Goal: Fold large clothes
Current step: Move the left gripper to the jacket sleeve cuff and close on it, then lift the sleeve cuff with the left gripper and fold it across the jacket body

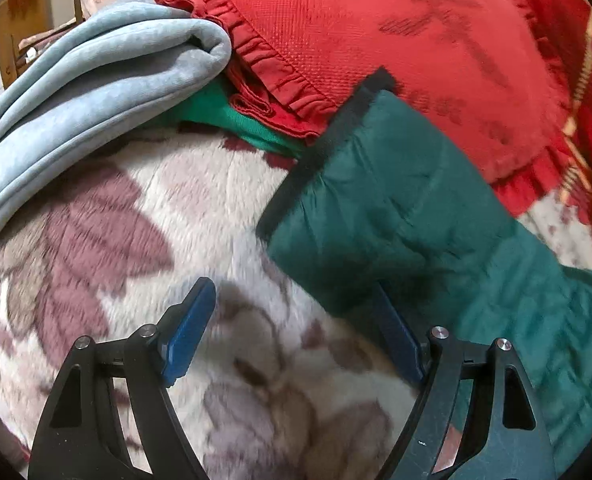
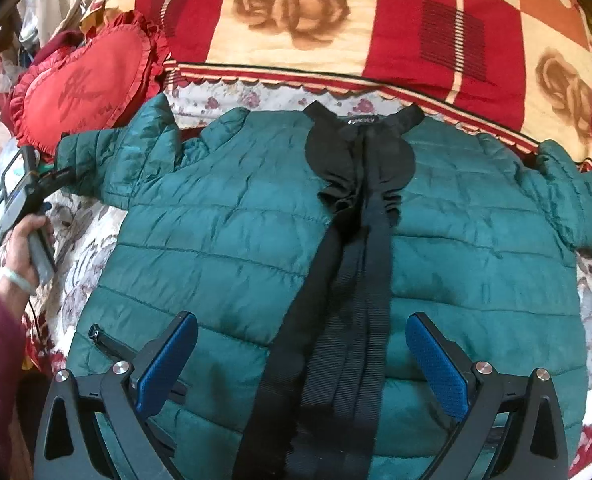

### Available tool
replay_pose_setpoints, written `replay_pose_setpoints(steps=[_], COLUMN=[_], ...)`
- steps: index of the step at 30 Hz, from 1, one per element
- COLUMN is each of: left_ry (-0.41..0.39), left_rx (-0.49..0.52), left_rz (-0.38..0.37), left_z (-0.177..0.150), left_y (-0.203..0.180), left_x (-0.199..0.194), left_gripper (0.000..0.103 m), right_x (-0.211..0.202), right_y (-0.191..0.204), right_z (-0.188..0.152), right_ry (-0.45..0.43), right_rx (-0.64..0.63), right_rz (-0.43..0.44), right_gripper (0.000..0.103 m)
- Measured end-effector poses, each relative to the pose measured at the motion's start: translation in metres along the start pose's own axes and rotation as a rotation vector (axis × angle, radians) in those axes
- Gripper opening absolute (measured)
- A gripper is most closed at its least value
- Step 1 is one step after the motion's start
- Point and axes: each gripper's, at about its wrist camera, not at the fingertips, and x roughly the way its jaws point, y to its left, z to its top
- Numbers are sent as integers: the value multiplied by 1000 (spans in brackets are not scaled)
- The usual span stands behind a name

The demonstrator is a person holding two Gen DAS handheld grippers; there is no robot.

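Teal quilted puffer jacket (image 2: 224,240) lies flat, front up, on floral fleece bed blanket (image 1: 136,240). Left tongs (image 1: 292,332) apart, empty, beside black-edged sleeve cuff (image 1: 323,152). Right tongs (image 2: 301,364) apart, empty, over hem. Risk: slick padding slips from a shallow pinch; red frilled heart cushion (image 1: 375,40) touching the sleeve may snag the fold.

Home bedroom. Work surface is a bed: plush floral blanket (image 1: 144,216) underneath, red-and-cream rose-print quilt (image 2: 335,20) along the far side, red heart-shaped frilled cushion (image 2: 84,88) far left, folded grey-blue blanket (image 1: 96,76) beside it. Wooden furniture (image 1: 12,40) at the left edge.
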Motion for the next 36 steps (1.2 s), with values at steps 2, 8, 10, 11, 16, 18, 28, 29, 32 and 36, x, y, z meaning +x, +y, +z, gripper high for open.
replay_pose_setpoints(steps=[2, 8, 10, 11, 16, 18, 28, 29, 32, 36], left_ry=[3, -33, -16, 1, 38, 29, -29, -26, -34, -52], left_rx=[-1, 51, 57, 49, -6, -1, -37, -32, 12, 78], left_rz=[12, 13, -9, -30, -150, -199, -227, -233, -277, -355], left_z=[6, 17, 23, 25, 34, 35, 50, 48, 50, 50], left_y=[-2, -14, -14, -14, 11, 22, 74, 66, 55, 42], left_x=[10, 22, 28, 31, 26, 8, -102, -112, -144, -193], left_gripper=[81, 64, 36, 30, 16, 15, 15, 15, 15, 15], right_x=[3, 12, 13, 14, 13, 11, -14, -16, -20, -29], right_y=[1, -4, -5, -5, -3, -4, -8, -8, -12, -23], right_z=[0, -1, -1, -1, -1, -2, -11, -12, -16, -18], right_ry=[12, 42, 46, 48, 44, 39, -13, -15, -20, -35], right_rx=[-2, 20, 24, 24, 17, 20, 48, 47, 49, 75], right_rz=[4, 13, 13, 12, 13, 18, 40, 37, 26, 32], right_gripper=[103, 103, 103, 103, 103, 103, 103, 103, 103, 103])
